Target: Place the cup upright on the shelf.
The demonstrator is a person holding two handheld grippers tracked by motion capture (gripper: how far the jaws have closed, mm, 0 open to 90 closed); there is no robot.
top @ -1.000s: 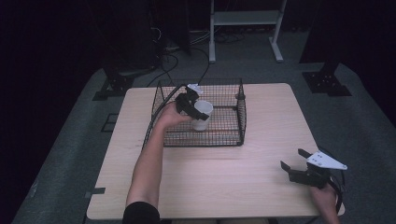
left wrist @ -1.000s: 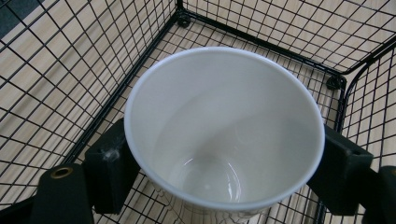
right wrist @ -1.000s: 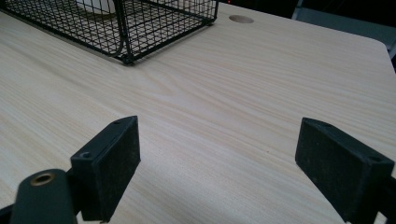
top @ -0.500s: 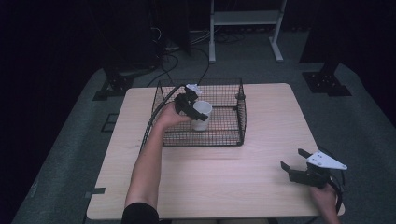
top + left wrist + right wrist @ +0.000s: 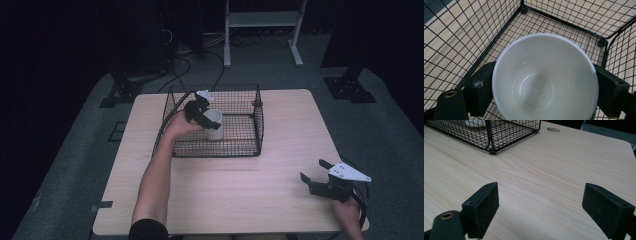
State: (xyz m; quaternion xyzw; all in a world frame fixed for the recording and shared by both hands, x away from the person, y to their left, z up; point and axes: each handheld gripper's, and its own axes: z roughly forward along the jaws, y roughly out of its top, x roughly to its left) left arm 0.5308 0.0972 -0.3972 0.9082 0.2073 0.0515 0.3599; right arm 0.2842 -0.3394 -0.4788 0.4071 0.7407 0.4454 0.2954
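Observation:
A white cup [image 5: 214, 125] stands upright inside the black wire basket [image 5: 260, 120] on the wooden table. My left gripper [image 5: 202, 117] reaches over the basket's left wall and straddles the cup. In the left gripper view the cup [image 5: 544, 80] lies between the two black pads [image 5: 482, 87], its rim level with them; the jaws have just been opening and no longer squeeze it. My right gripper [image 5: 311, 170] rests open near the table's front right corner. Its jaws [image 5: 541, 195] have bare wood between them.
The basket's wire floor and walls [image 5: 564, 18] surround the cup closely. In the right gripper view the basket [image 5: 506, 130] lies far off at the upper left, and a round cable hole [image 5: 553, 129] marks the table's far edge. A white-legged stand [image 5: 262, 20] is behind the table.

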